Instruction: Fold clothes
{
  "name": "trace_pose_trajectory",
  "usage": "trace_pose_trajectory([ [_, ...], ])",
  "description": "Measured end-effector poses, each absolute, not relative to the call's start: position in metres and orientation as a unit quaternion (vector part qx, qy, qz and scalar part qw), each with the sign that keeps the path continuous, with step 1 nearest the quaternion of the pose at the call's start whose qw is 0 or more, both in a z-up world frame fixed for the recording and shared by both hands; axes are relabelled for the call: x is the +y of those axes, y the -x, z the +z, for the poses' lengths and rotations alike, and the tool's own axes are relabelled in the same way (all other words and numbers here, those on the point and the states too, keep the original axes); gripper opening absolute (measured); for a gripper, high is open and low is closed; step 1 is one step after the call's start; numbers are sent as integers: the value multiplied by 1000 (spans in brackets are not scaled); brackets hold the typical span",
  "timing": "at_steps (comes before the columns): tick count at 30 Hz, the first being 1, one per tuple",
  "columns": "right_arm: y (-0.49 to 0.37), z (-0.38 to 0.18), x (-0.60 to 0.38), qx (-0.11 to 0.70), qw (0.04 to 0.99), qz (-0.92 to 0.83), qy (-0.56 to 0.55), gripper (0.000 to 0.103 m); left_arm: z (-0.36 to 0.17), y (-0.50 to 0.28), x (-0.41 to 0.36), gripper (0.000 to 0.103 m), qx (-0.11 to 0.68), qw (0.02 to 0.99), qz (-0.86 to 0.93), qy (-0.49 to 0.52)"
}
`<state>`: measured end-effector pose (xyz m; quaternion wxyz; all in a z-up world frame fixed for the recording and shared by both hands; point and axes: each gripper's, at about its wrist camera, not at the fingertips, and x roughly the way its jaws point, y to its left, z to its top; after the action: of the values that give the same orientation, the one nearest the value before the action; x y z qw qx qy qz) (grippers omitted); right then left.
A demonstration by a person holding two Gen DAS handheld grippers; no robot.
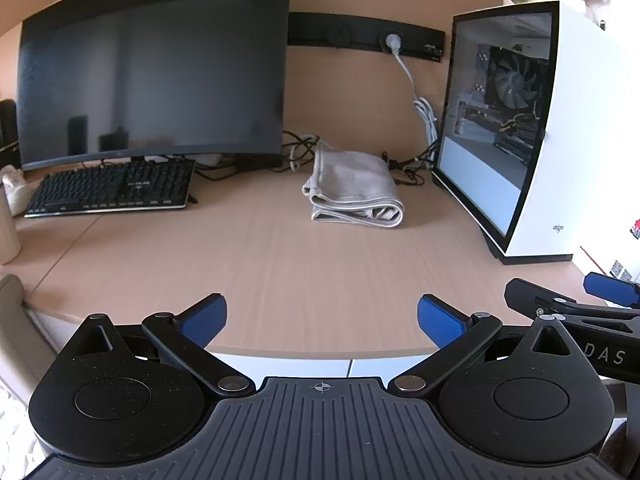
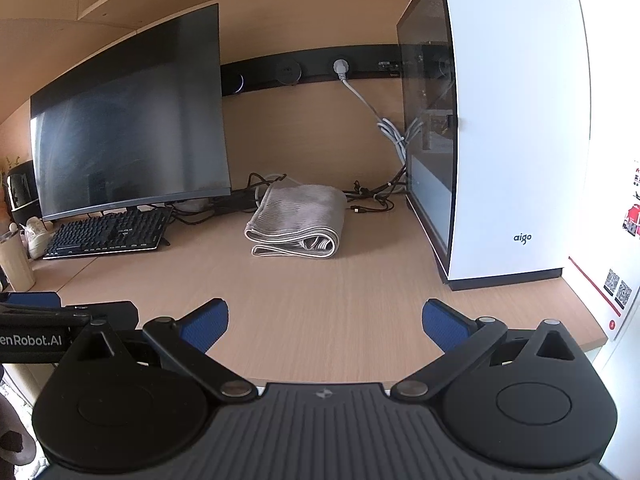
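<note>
A grey ribbed garment [image 1: 354, 188] lies folded in a thick stack on the wooden desk [image 1: 280, 272], between the monitor and the PC case; it also shows in the right wrist view [image 2: 298, 220]. My left gripper [image 1: 322, 320] is open and empty, near the desk's front edge, well short of the garment. My right gripper [image 2: 326, 324] is open and empty too, also at the front edge. The right gripper's body shows at the right of the left wrist view [image 1: 576, 312], and the left gripper's at the left of the right wrist view [image 2: 60, 320].
A dark monitor [image 1: 152, 80] and black keyboard [image 1: 112, 188] stand at the left. A white PC case [image 1: 532, 128] stands at the right. Cables [image 1: 400, 172] lie behind the garment. A cup [image 2: 16, 260] stands at the far left.
</note>
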<state>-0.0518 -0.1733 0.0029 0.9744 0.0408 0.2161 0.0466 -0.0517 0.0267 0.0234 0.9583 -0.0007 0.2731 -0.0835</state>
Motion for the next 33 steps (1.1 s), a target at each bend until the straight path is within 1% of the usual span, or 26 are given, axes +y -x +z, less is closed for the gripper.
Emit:
trace_pose_trajectory([
  [11,53,7,-169,209,976,56,-33,103,28,57,31,103,264,962,-75,5],
  [33,44,1,-175,225,972,60,-37,103,23,48,25,103,279,958,-71,4],
])
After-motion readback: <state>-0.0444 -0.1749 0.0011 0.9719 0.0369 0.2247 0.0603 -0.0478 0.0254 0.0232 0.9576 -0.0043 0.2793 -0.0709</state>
